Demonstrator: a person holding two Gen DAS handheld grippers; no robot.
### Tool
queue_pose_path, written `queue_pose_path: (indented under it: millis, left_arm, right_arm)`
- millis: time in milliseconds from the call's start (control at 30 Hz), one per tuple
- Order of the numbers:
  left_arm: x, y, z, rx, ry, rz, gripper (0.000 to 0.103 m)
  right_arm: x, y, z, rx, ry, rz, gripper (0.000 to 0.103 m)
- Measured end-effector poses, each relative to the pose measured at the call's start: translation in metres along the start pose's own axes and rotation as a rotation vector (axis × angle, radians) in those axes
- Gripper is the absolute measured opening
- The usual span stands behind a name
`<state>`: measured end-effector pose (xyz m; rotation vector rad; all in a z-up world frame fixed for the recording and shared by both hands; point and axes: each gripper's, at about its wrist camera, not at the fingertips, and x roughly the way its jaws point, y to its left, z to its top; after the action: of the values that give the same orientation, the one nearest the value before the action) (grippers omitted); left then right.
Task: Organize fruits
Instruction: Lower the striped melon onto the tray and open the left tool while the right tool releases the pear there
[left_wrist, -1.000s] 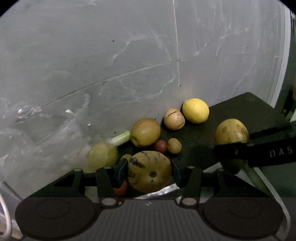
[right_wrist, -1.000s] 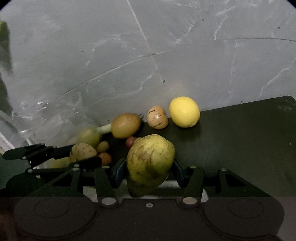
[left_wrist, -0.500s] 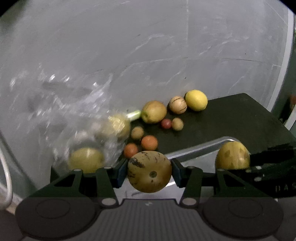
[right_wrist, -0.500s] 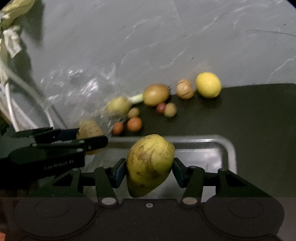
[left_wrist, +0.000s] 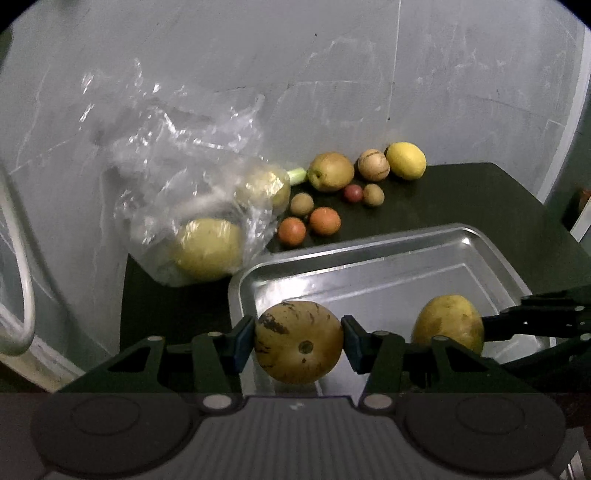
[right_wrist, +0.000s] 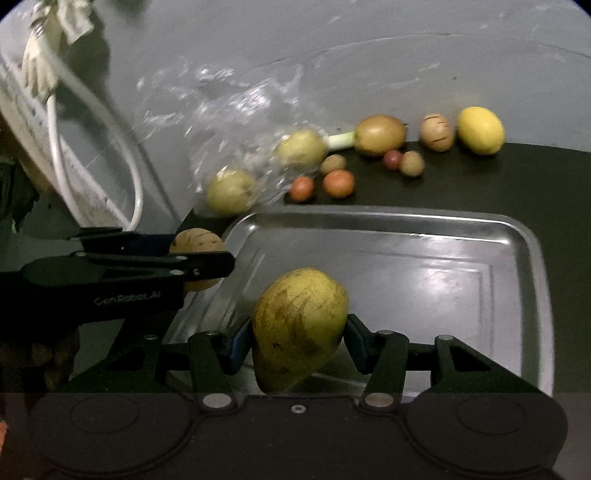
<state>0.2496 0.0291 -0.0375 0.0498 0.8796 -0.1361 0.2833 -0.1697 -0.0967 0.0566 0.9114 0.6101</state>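
Note:
My left gripper (left_wrist: 298, 341) is shut on a round brown-speckled fruit (left_wrist: 298, 341), held over the near left corner of a metal tray (left_wrist: 369, 254). My right gripper (right_wrist: 300, 332) is shut on a yellow-green mango (right_wrist: 300, 328) above the tray (right_wrist: 406, 221). Each gripper shows in the other's view: the right one with the mango (left_wrist: 448, 326), the left one with its fruit (right_wrist: 197, 243). Behind the tray lie a lemon (left_wrist: 406, 160), a striped round fruit (left_wrist: 373, 165), a brownish pear-like fruit (left_wrist: 330, 171) and several small orange, red and tan fruits (left_wrist: 325, 220).
A clear plastic bag (left_wrist: 192, 177) with two yellow fruits (left_wrist: 208, 249) lies left of the tray on the dark table (left_wrist: 480, 199). A grey marbled wall (left_wrist: 295, 74) stands right behind the fruits. A white cable (right_wrist: 92, 122) hangs at the far left.
Both grippers have drawn back from the fruit pile with their fruits and now hover over the tray, which has come into view. The bag shifted and settled.

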Motion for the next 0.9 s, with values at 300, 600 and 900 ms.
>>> queue_pose_path:
  millis: [300,600,900]
  left_arm:
    - [0.0,0.01,-0.011,-0.01,0.015,-0.014,0.054]
    - [0.003,0.006,-0.01,0.017,0.027,-0.043,0.054]
    - [0.007,0.007,-0.015,0.009,0.053,-0.052,0.055]
  right_arm:
    - [0.009,0.028,-0.013,-0.123,-0.002,-0.028,0.055]
    - [0.012,0.036,-0.02,-0.192,0.009,-0.063,0.055]
    - [0.014,0.037,-0.023,-0.192,0.021,-0.084,0.056]
